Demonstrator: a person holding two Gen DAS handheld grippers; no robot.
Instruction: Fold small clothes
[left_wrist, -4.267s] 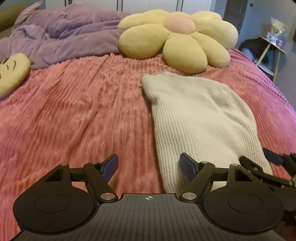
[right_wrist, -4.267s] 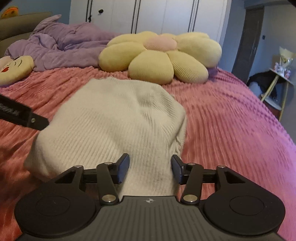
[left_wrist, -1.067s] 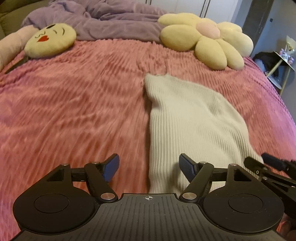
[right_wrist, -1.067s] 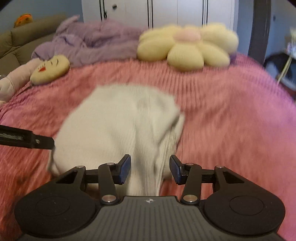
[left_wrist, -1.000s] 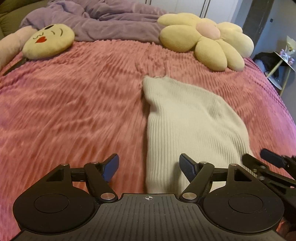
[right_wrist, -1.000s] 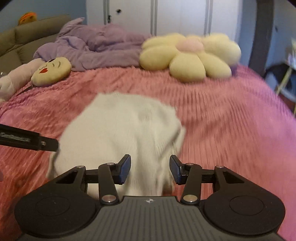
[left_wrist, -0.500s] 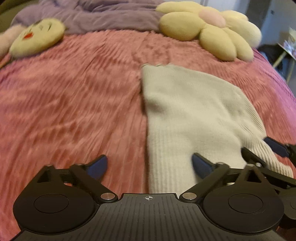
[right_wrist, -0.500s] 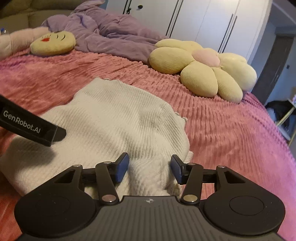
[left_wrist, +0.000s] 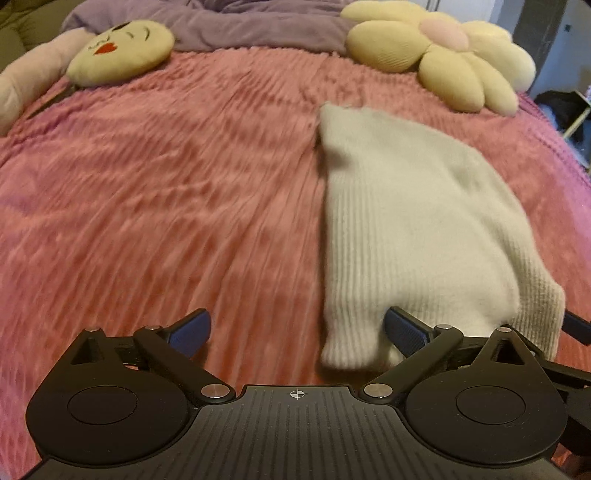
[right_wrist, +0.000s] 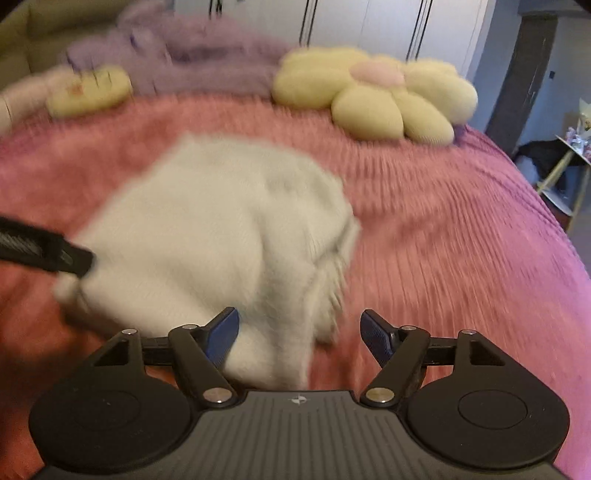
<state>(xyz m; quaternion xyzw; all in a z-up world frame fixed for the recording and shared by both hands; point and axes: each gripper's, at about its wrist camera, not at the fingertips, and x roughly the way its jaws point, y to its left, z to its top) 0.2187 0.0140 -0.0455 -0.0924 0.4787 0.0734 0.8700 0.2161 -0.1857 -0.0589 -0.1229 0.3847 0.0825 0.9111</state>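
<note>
A cream ribbed knit garment lies folded on the pink bedspread. My left gripper stands wide open over the garment's near left corner, which lies between the jaws untouched by the pads. In the blurred right wrist view the garment fills the middle. My right gripper is over its near right corner, jaws opening, with cloth between them and the pads apart from it. One finger of the left gripper shows at the left edge there; part of the right gripper shows at the right edge of the left wrist view.
A yellow flower cushion and a round yellow face cushion lie at the far end of the bed before a purple blanket. A side table stands off the bed's right edge. White wardrobe doors are behind.
Both grippers have sunk closer to the garment's near edge and tipped further down. The left jaws spread wider, then held; the right jaws have widened markedly in the last half second.
</note>
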